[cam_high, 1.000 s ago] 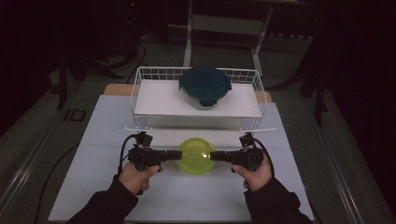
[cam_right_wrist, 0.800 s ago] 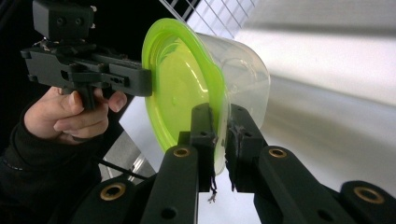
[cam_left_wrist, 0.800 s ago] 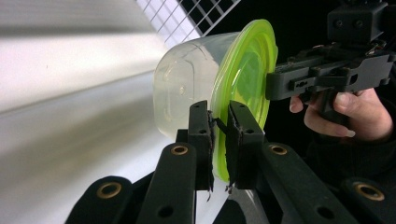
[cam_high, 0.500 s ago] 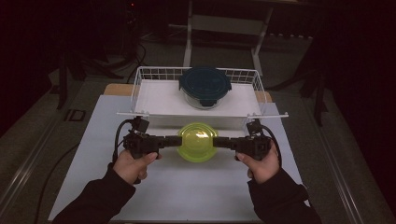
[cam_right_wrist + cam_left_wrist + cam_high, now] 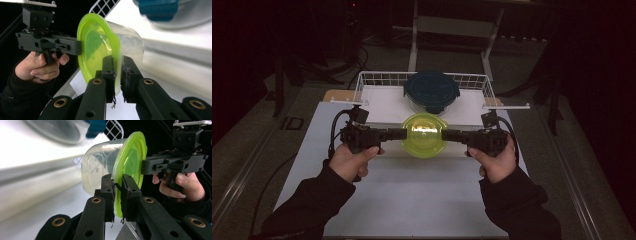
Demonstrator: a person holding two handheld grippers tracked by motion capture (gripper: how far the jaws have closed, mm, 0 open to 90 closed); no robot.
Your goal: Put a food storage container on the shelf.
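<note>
A clear round container with a lime-green lid point(image 5: 424, 134) hangs in the air just in front of the wire basket point(image 5: 362, 82). My left gripper point(image 5: 402, 133) is shut on the lid's rim at its left side, and my right gripper point(image 5: 446, 135) is shut on the rim at its right. In the left gripper view the two pads pinch the green rim point(image 5: 130, 162) at my left gripper point(image 5: 117, 188). In the right gripper view the container point(image 5: 100, 47) shows lid-first, its rim clamped by my right gripper point(image 5: 117, 67). Each view shows the other hand's gripper on the far rim.
A second container with a dark blue lid point(image 5: 431, 91) sits inside the white wire basket at the back of the white table point(image 5: 412, 200). Behind the table stand a metal frame point(image 5: 452, 25) and dark floor.
Both hands have lifted the green-lidded container off the table and carried it up and toward the basket. Both grips on the rim have stayed the same.
</note>
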